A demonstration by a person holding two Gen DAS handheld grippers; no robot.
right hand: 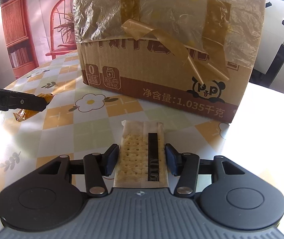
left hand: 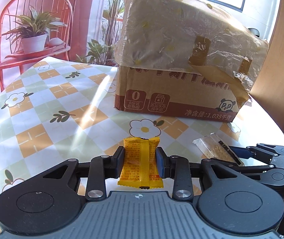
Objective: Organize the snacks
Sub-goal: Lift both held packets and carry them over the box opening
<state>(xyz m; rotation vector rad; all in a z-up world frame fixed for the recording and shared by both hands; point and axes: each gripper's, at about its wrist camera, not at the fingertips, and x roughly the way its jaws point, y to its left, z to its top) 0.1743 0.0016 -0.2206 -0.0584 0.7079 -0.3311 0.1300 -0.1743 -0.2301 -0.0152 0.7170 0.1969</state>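
**Both tools loaded in front of the carton**

Your surface (left hand: 48,99) wears a checked orange, green and white floral cloth; a printed backdrop of a red chair (left hand: 32,31) hangs behind. The brown cardboard carton (right hand: 161,75), plastic film taped over its top, hides the far edge. Your left tool (left hand: 140,162) clamps a yellow foil snack packet (left hand: 141,165); your right tool (right hand: 141,159) grips a clear-wrapped cracker packet (right hand: 140,155). Glare washes out the right edge.

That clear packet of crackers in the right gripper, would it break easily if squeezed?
Probably: the cracker packet shows thin, holed crackers through clear film, so hard squeezing likely snaps them. The glossy wrapper may slip. It looks light and flat, unlikely to roll.
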